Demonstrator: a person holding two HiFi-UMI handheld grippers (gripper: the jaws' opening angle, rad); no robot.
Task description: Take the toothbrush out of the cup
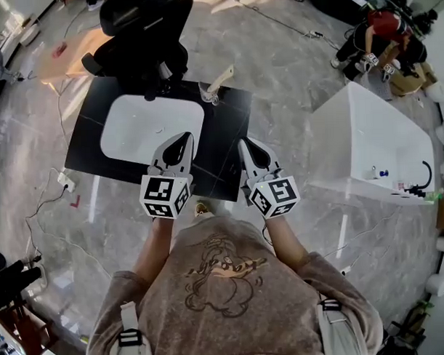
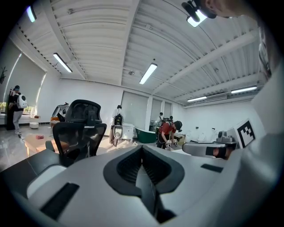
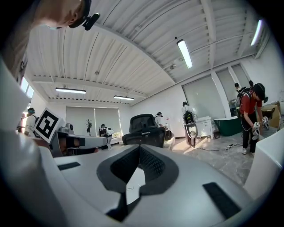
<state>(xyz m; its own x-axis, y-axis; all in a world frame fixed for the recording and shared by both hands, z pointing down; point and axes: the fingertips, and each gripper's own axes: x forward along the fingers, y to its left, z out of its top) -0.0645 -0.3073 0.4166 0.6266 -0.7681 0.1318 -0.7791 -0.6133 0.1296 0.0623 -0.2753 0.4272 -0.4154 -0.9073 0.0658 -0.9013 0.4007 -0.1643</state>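
Observation:
In the head view a small cup (image 1: 211, 98) stands at the back edge of a black countertop (image 1: 223, 169), just right of a white sink (image 1: 129, 133). A pale toothbrush (image 1: 222, 78) leans out of the cup up and to the right. My left gripper (image 1: 184, 139) hovers over the sink's front right corner, shut and empty. My right gripper (image 1: 247, 143) is over the counter's front right part, also shut and empty. Both are well short of the cup. In the left gripper view the gripper (image 2: 142, 147) and in the right gripper view the gripper (image 3: 139, 147) show closed jaws; the cup is hidden there.
A black office chair (image 1: 145, 36) stands behind the counter. A white bathtub (image 1: 373, 135) sits to the right. A person (image 1: 383, 36) crouches at the far right. A wooden table (image 1: 66, 58) is at the back left, and cables (image 1: 48, 194) run across the floor on the left.

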